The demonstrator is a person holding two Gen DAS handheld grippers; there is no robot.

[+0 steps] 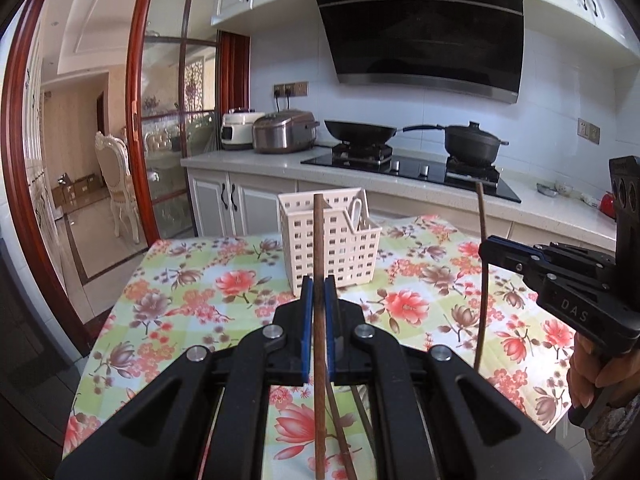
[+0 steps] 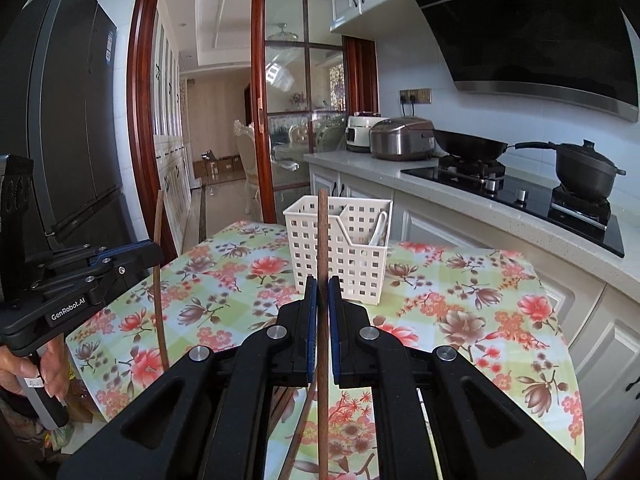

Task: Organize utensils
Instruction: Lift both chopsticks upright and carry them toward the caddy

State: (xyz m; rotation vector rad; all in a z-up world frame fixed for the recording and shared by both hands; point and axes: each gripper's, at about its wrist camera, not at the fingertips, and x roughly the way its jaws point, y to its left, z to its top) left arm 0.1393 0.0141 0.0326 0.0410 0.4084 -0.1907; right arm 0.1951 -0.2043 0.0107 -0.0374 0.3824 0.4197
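A white slotted utensil caddy (image 1: 332, 248) (image 2: 340, 256) stands on the floral tablecloth (image 1: 208, 280) (image 2: 460, 304) with a white spoon (image 1: 356, 210) (image 2: 380, 228) in its right compartment. My left gripper (image 1: 319, 282) (image 2: 154, 254) is shut on a brown chopstick (image 1: 318, 232) (image 2: 159, 300), held upright above the table in front of the caddy. My right gripper (image 2: 322, 284) (image 1: 486, 246) is shut on a second chopstick (image 2: 321, 236) (image 1: 484, 300), also upright, level with the left one. Other loose chopsticks (image 1: 340, 424) (image 2: 300, 420) lie on the cloth below the grippers.
Behind the table runs a counter with two rice cookers (image 1: 280, 132), a wok (image 1: 360, 130) and a lidded pot (image 1: 472, 142) on the hob. A dark fridge (image 2: 60, 120) stands at the left. A person's hands (image 1: 588, 368) (image 2: 44, 364) grip both handles.
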